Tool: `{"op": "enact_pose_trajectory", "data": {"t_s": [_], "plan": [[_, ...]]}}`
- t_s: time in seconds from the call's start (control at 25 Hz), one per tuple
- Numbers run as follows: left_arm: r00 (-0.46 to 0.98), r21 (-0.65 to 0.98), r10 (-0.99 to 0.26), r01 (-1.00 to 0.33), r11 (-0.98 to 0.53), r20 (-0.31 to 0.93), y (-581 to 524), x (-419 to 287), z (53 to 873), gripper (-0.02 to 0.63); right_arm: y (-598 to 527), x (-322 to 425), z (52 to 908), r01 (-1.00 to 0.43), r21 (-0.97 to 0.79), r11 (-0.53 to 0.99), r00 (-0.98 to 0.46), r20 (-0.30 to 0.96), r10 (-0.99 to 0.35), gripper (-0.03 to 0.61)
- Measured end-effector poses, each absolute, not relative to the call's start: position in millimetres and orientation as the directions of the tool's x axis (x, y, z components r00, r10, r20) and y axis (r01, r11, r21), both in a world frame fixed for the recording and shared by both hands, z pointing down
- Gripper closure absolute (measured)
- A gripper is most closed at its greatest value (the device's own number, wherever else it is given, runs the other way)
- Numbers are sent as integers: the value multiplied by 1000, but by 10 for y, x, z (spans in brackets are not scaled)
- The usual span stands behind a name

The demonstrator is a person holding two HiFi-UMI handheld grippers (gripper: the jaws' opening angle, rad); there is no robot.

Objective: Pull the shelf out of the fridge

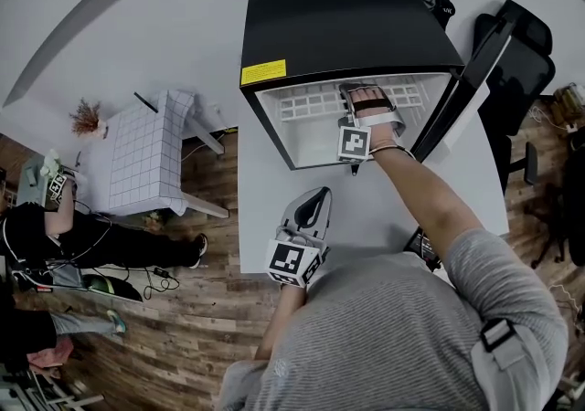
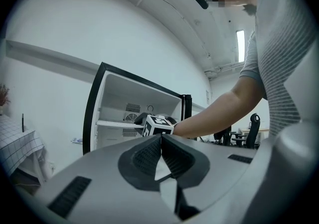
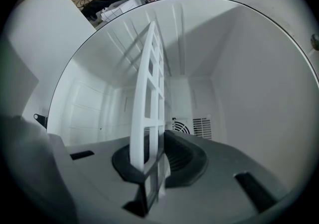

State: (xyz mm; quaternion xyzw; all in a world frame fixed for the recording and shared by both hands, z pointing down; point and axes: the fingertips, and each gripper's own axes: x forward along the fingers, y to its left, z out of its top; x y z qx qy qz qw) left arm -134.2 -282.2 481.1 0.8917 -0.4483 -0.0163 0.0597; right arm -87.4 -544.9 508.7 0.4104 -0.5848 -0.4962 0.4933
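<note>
Right gripper (image 1: 353, 94) is inside the open fridge (image 1: 347, 26), and its jaws are narrow, clamped on the front edge of the shelf (image 1: 311, 103). From the right gripper view I see the shelf (image 3: 149, 93) edge-on as a white grid, running from between the pads of the right gripper (image 3: 152, 163) toward the back wall. A round vent (image 3: 182, 127) sits low on that wall, just to the right of the shelf.

The shelf is not out yet. It's in the cavity and spans its full width, with the front edge near the opening. The fridge is a black box with a white interior standing on the white bench (image 1: 265, 217). Its door (image 1: 457, 99) is swung open on the right.

Left gripper (image 1: 320, 192) hangs over bare bench in front of the fridge, well apart from it. Its view shows the jaws closed tip to tip with nothing between them at the left gripper (image 2: 161, 138). Past them I can see the fridge (image 2: 107, 93) front-on and the marker cube (image 2: 157, 126) of the right gripper at the opening.

Around the bench there's an office chair (image 1: 521, 53) to the right of the door. To the left are a side table (image 1: 146, 153) with a checked cloth and a person (image 1: 55, 226) low on the wood floor.
</note>
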Motion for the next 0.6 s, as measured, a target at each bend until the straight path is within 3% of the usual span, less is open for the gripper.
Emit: {"op": "enact_pose_trajectory", "data": {"t_s": [0.32, 0.48, 0.6], "plan": [[588, 106, -809, -806, -582, 26, -2802, -1359, 4847, 601, -5197, -913, 5047, -51, 977, 208, -206, 194, -959, 543], [589, 110, -808, -805, -584, 22, -2803, -1357, 4825, 601, -5197, -865, 5084, -13, 982, 190, -186, 184, -965, 543], [588, 114, -808, -805, -583, 22, -2797, -1360, 4815, 601, -5106, -951, 5004, -79, 971, 225, -223, 202, -953, 541]]}}
